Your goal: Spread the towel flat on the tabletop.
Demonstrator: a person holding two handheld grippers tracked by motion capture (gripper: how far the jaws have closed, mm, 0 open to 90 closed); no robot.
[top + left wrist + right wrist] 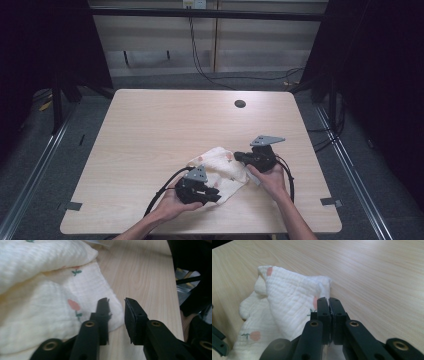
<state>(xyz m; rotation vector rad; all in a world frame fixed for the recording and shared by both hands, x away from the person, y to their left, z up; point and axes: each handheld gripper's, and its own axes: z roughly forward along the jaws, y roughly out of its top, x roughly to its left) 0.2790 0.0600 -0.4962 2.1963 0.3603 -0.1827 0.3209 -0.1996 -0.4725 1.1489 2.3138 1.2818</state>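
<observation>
Two grippers at one crumpled white cloth (223,167), near table (150,130) edge at six o'clock. Right gripper (329,305) pinched tight on cloth's three o'clock edge, likely to anchor it; left gripper (117,316) parted, empty, straddling a corner for grabbing.

Even overhead light falls on the table (150,130), bright against dark surroundings, with soft, short shadows. In the gripper views the near tongs (117,315) blur slightly, and the cloth (37,290) looks soft and faintly overexposed.
</observation>
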